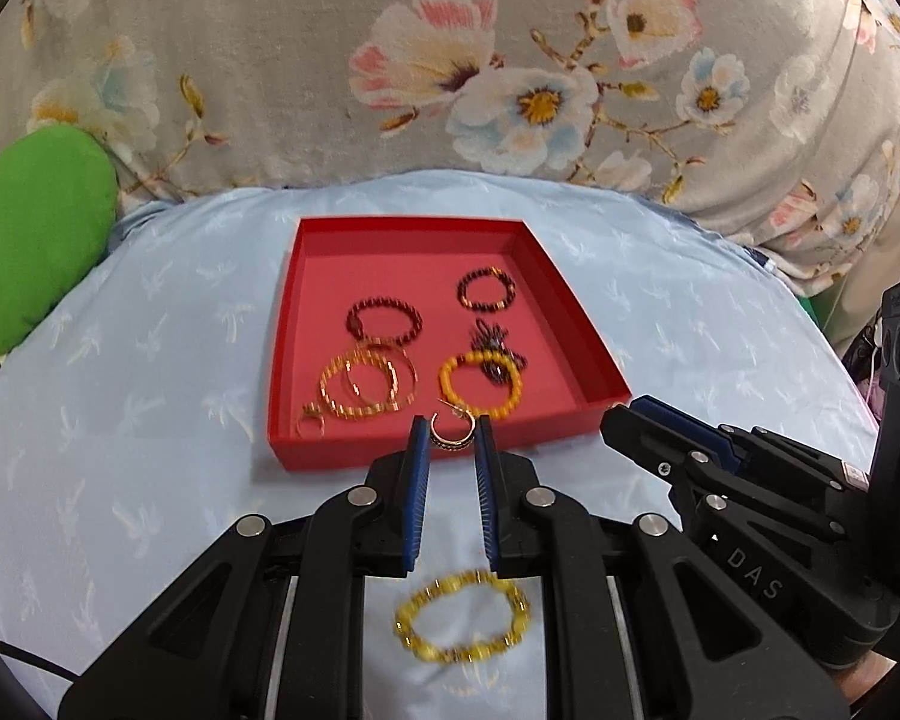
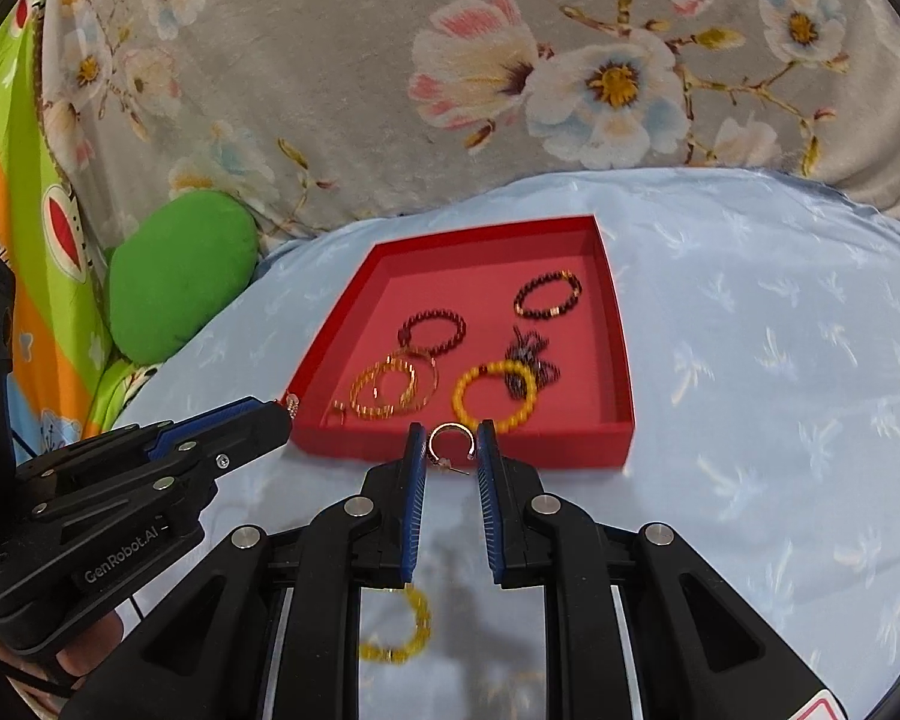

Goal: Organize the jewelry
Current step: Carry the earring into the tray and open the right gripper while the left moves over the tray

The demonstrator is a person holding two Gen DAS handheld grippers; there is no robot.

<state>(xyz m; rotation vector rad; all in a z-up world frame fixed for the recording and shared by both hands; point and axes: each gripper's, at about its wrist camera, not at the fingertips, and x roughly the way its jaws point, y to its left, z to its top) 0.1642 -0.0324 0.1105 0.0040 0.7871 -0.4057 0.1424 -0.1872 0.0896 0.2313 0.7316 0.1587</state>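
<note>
A red tray on a light blue cloth holds several bracelets and gold hoops. My left gripper is shut on a gold hoop earring, held just above the tray's near edge. My right gripper is shut on a second gold hoop earring, also at the tray's near edge. A yellow beaded bracelet lies on the cloth under the grippers. In the tray are a yellow bead bracelet, two dark bead bracelets and gold bangles.
A green cushion lies at the left. A grey floral fabric rises behind the tray. The right gripper's body sits right of the left one; the left gripper's body shows at the left of the right wrist view.
</note>
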